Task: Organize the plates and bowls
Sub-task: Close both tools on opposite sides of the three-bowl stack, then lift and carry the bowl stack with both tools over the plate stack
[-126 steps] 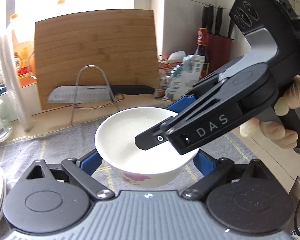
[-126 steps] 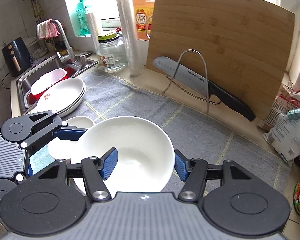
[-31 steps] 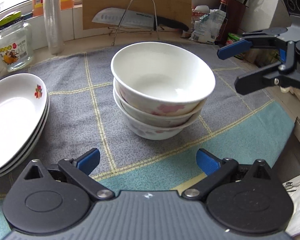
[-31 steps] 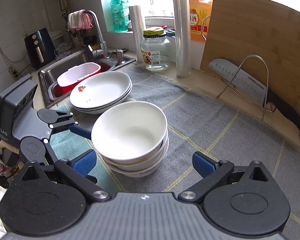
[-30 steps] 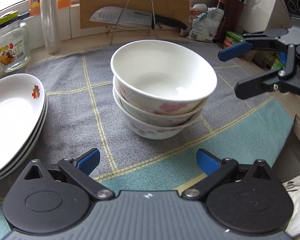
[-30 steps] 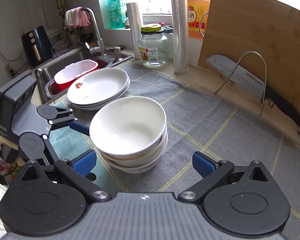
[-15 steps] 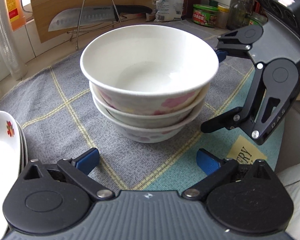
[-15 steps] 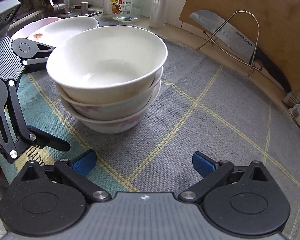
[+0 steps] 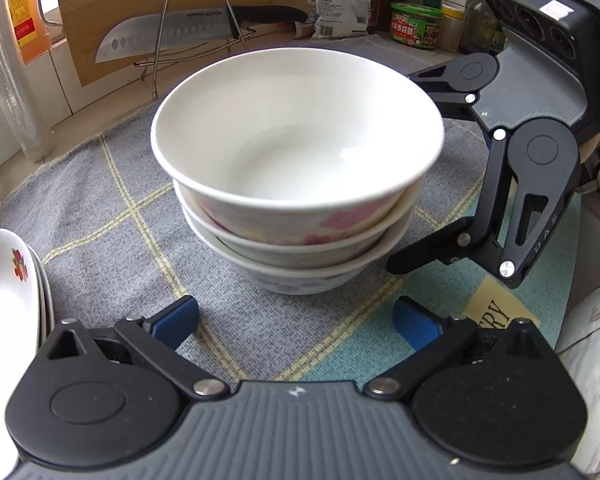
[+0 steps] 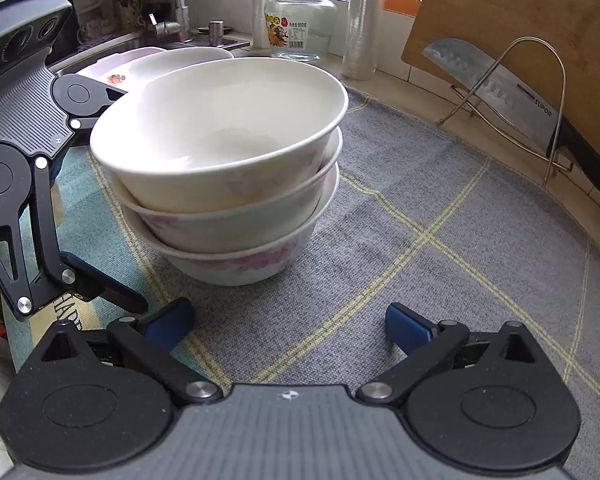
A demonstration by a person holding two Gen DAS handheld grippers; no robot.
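Both tongs have come in lower and closer to the bowls than half a second ago — the stack now fills more of each view. The left tongs (image 9: 294, 320) stand wide apart and empty, blue tips just short of the stack's base at 12 o'clock; the right tongs (image 10: 288, 322) are spread the same way, holding nothing, with the bowls at 11 o'clock. Each tool faces the stack from an opposite side, level with the cloth and tilted slightly down.

The stack of three bowls (image 9: 298, 168) sits nested and upright on the grey checked cloth (image 9: 100, 208), the top bowl leaning a little. In the left view, the stacked plates (image 9: 4, 304) lie at 9 o'clock on the cloth — apart from the bowls. Behind, at 11 o'clock, a knife (image 9: 172, 30) rests in a wire rack against a cutting board (image 10: 512, 12).
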